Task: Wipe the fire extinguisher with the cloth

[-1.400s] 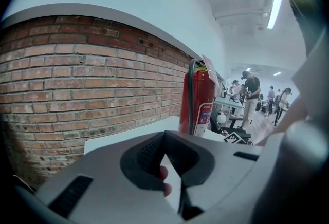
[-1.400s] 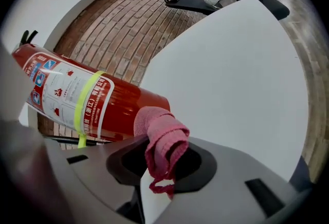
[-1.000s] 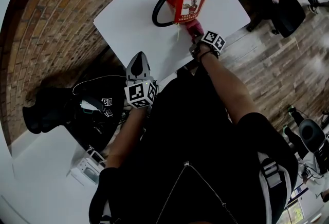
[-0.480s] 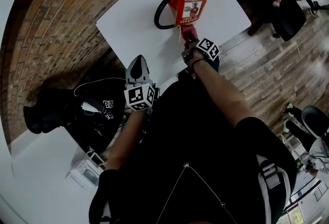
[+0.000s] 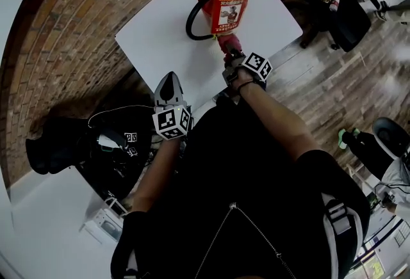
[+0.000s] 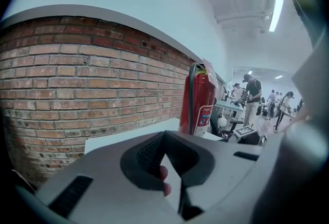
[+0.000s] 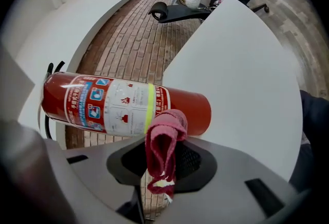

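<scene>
Brick wall (image 5: 77,9) and plank floor (image 5: 333,86) frame the white table (image 5: 154,34), which fills the 12 o'clock part of my head view. On it the red fire extinguisher (image 5: 221,2) stands upright toward the far edge, its black hose (image 5: 191,20) looping out at 9 o'clock from the cylinder.

My right claw (image 5: 229,55) reaches in from 6 o'clock, clenched on the pink cloth (image 5: 225,43). In its own view the right claw (image 7: 163,153) pinches the folded cloth (image 7: 163,138), whose top lies against the fire extinguisher (image 7: 118,105) beside the label's yellow band.

My left claw (image 5: 170,79) hangs back at the table's near edge, well apart. Its own view shows the left claw (image 6: 164,138) pressed together at the tips, gripping nothing, with the extinguisher (image 6: 198,99) at 1 o'clock.
</scene>
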{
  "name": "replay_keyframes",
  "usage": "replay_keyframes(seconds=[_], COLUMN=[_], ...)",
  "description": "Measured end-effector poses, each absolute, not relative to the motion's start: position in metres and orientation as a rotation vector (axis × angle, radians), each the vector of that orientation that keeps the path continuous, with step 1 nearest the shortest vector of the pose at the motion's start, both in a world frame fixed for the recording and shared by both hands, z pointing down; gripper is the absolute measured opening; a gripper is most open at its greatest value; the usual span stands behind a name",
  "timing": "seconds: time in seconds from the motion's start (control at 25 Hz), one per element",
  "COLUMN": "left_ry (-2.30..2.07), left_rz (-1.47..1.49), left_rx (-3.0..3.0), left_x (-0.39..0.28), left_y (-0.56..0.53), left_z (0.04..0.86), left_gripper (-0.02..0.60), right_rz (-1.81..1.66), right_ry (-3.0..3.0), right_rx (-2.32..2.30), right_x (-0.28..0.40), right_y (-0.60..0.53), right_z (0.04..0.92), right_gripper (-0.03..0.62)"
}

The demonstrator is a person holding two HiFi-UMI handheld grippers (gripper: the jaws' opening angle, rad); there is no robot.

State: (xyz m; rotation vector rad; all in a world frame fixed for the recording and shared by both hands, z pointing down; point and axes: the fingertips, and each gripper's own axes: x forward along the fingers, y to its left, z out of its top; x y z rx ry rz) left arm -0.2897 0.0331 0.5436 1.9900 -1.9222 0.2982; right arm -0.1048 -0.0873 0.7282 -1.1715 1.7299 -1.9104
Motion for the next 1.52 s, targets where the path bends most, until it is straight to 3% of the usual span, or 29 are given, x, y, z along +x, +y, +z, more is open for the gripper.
replay_keyframes(seconds=[0.92,1.52], left_ry=[-1.903,-1.923], left_rz=[0.234,0.22], left_rx=[1.994,1.973], left_x=[-0.285,-0.292], left_y=[0.024,0.028], left_z=[0.546,0.543], left_gripper=[0.006,0.006], right_rz=[-1.779,-1.522], right_ry=[1.828,1.996], right_rx=[-0.947,-0.849], right_x=[-0.107,-0.101], right_y=[-0.083,-0.083], right_z=[0.603,0.527], right_gripper=[0.115,0.115])
